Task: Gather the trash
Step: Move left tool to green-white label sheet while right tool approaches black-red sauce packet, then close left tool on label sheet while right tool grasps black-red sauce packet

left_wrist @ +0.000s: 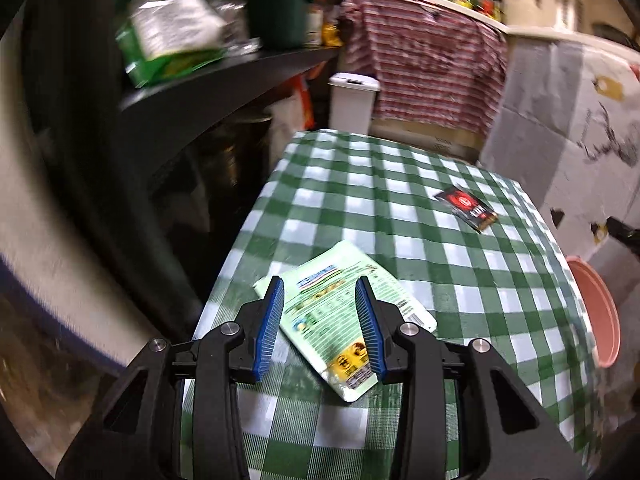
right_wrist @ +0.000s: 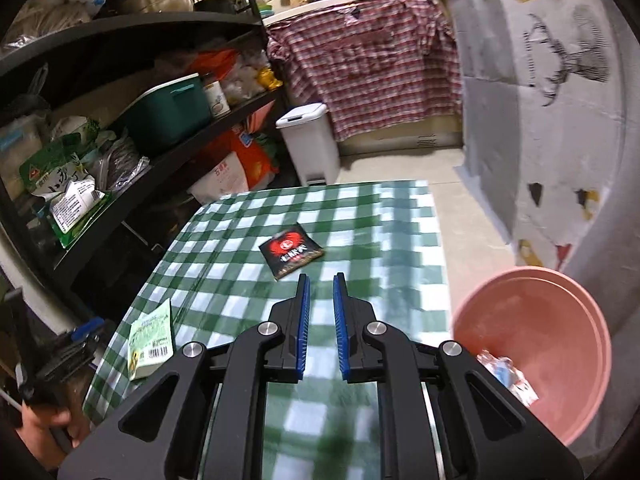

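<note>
A pale green wrapper (left_wrist: 340, 316) lies flat on the green checked tablecloth (left_wrist: 440, 280) near its left edge. My left gripper (left_wrist: 320, 284) is open just above it, one finger on each side. A black and red sachet (left_wrist: 466, 207) lies further right. In the right wrist view the sachet (right_wrist: 291, 250) lies just ahead of my right gripper (right_wrist: 320, 278), which is open with a narrow gap and empty. The green wrapper (right_wrist: 152, 338) shows at the left. A pink basin (right_wrist: 560, 344) at the right holds some crumpled trash (right_wrist: 506, 376).
A black shelf rack (right_wrist: 120, 128) full of bags and boxes stands along the left. A white pedal bin (right_wrist: 308, 140) stands on the floor beyond the table. A striped cloth (right_wrist: 368, 60) hangs over a counter behind. The pink basin (left_wrist: 596, 312) sits off the table's right edge.
</note>
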`<state>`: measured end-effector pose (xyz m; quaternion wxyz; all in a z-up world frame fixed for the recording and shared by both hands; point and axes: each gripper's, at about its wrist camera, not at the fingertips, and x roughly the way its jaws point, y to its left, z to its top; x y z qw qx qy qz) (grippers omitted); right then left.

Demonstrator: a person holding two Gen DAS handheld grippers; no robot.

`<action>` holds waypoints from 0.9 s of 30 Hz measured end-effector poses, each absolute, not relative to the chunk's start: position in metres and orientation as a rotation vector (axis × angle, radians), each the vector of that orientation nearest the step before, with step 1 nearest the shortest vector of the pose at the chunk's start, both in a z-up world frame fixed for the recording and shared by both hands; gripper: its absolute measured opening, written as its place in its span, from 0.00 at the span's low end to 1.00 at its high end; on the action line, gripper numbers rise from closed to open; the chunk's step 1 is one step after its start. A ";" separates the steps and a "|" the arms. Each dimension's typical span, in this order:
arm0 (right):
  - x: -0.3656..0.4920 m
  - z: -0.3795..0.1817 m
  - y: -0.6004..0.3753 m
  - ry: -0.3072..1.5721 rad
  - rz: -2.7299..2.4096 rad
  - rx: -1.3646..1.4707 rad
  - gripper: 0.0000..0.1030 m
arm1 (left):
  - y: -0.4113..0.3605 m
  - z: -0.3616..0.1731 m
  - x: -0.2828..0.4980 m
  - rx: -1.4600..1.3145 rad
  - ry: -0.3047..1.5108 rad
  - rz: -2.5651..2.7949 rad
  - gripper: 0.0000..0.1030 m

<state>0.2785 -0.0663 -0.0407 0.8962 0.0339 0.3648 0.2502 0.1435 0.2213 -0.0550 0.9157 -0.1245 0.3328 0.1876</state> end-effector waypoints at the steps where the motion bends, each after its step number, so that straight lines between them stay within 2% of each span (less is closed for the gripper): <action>1: 0.283 -0.046 -0.060 0.761 0.528 0.063 0.13 | 0.223 -0.057 0.142 -0.275 0.686 0.385 0.36; 3: 0.289 -0.054 -0.050 0.768 0.543 0.045 0.14 | 0.223 -0.059 0.142 -0.295 0.693 0.379 0.38; 5: 0.296 -0.063 -0.040 0.779 0.556 0.026 0.14 | 0.220 -0.062 0.143 -0.301 0.701 0.365 0.48; 10: 0.314 -0.075 -0.030 0.795 0.568 0.018 0.15 | 0.220 -0.071 0.147 -0.350 0.721 0.371 0.59; 15: 0.339 -0.089 -0.008 0.818 0.600 -0.005 0.25 | 0.223 -0.089 0.152 -0.407 0.778 0.405 0.62; 20: 0.380 -0.107 0.014 0.878 0.599 -0.018 0.26 | 0.226 -0.098 0.159 -0.427 0.798 0.426 0.67; 22: 0.392 -0.114 0.025 0.907 0.614 -0.024 0.37 | 0.227 -0.100 0.160 -0.436 0.803 0.434 0.69; 24: 0.401 -0.120 0.036 0.918 0.614 -0.059 0.41 | 0.228 -0.102 0.162 -0.443 0.808 0.436 0.70; 27: 0.415 -0.130 0.045 0.947 0.596 -0.074 0.43 | 0.230 -0.103 0.162 -0.453 0.806 0.456 0.71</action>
